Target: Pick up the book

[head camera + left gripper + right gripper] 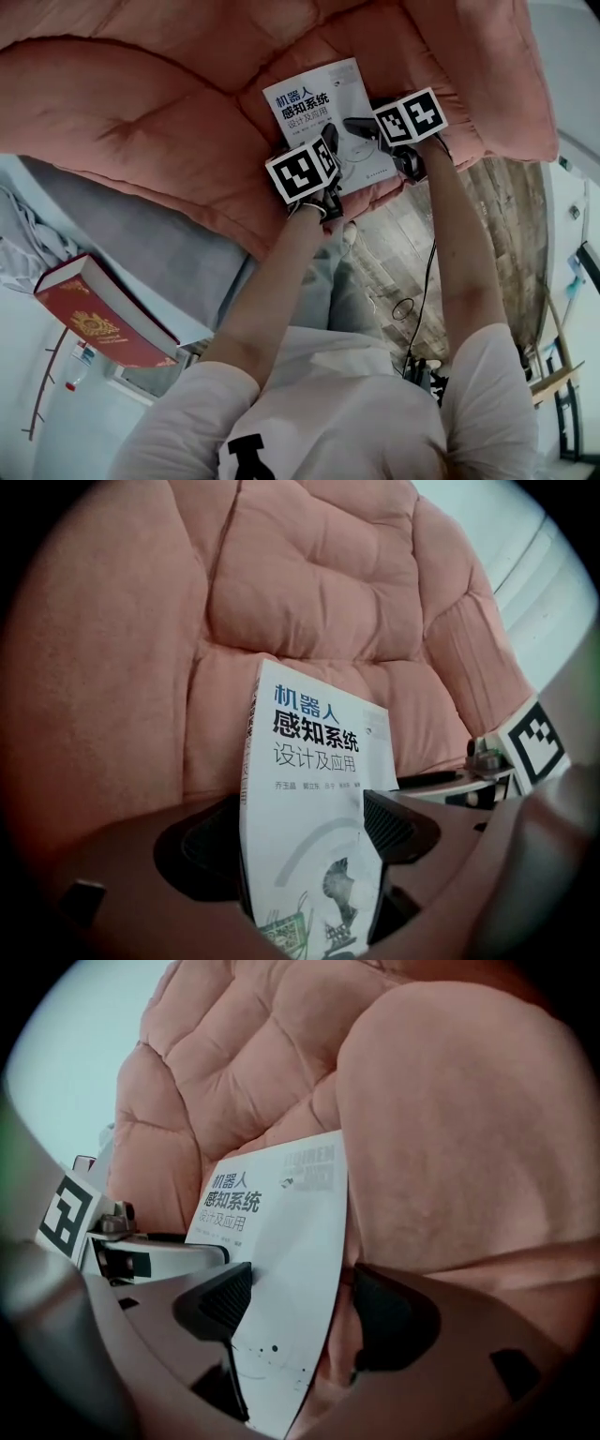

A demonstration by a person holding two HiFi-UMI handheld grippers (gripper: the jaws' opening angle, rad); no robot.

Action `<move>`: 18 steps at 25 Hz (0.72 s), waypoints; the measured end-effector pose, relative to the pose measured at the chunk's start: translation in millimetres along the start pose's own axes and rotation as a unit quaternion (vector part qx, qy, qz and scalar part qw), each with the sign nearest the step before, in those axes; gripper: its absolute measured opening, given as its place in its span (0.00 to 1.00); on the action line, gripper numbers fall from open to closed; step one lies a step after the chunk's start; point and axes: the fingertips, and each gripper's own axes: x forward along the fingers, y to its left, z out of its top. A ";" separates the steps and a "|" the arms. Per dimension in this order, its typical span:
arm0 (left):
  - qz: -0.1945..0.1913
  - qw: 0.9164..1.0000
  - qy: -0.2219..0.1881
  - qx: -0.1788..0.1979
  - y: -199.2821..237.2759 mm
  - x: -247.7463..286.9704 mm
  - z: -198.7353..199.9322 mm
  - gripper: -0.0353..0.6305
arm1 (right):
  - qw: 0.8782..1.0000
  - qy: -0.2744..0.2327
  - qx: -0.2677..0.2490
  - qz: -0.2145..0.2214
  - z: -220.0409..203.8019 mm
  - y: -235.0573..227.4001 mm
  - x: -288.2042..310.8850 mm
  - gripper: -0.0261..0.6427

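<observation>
Pink and puffy, a big soft cushion fills the top of the head view. It also fills the back of the left gripper view and the right gripper view. Below it in the head view is a person in a white shirt, with both bare arms stretched out to the cushion. On the right is a wood floor. Far off at the lower left lies a thick red book, well apart from everything else.

The white book lies on the cushion, near its front edge. It has dark print on the cover. Its near end sits between the two grippers.

The left gripper is at the near left corner of the white book. In its own view the white book stands up between the jaws of the left gripper. One black pad presses on the cover and the other pad is behind the back, so these jaws are clamped on the white book.

The right gripper is at the book's right side. In its own view the jaws of the right gripper stand wide apart. The edge of the white book pokes in between them, close by the left pad. The right pad is clear of the book, with pink cushion showing in the gap.

Each gripper has a marker cube on it, white with black squares.
</observation>
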 end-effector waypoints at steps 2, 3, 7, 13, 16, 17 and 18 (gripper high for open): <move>0.005 1.000 -0.003 0.004 -1.4 1.9 0.7 0.65 | 1.000 0.006 0.004 0.010 0.6 -0.6 2.4 0.54; 0.006 1.000 -0.004 0.009 -2.1 2.2 0.3 0.65 | 1.000 0.010 0.005 0.017 0.8 0.8 3.2 0.54; 0.003 1.000 -0.006 0.002 -0.2 1.2 0.4 0.65 | 0.999 0.018 0.004 0.037 -0.1 10.3 2.2 0.53; 0.016 1.000 -0.004 0.010 1.8 1.4 -0.4 0.59 | 0.999 0.038 0.017 0.021 -5.5 5.1 11.8 0.53; 0.013 1.000 -0.005 0.006 1.6 -1.2 0.4 0.57 | 0.999 0.027 0.016 0.017 -4.5 7.0 7.2 0.53; 0.012 1.000 -0.006 0.004 1.4 -1.8 0.1 0.57 | 1.000 0.013 0.011 0.011 -3.5 7.9 4.5 0.52; 0.011 1.000 -0.009 0.005 0.6 -2.9 0.6 0.57 | 1.000 -0.004 0.007 0.004 -2.3 8.6 1.2 0.52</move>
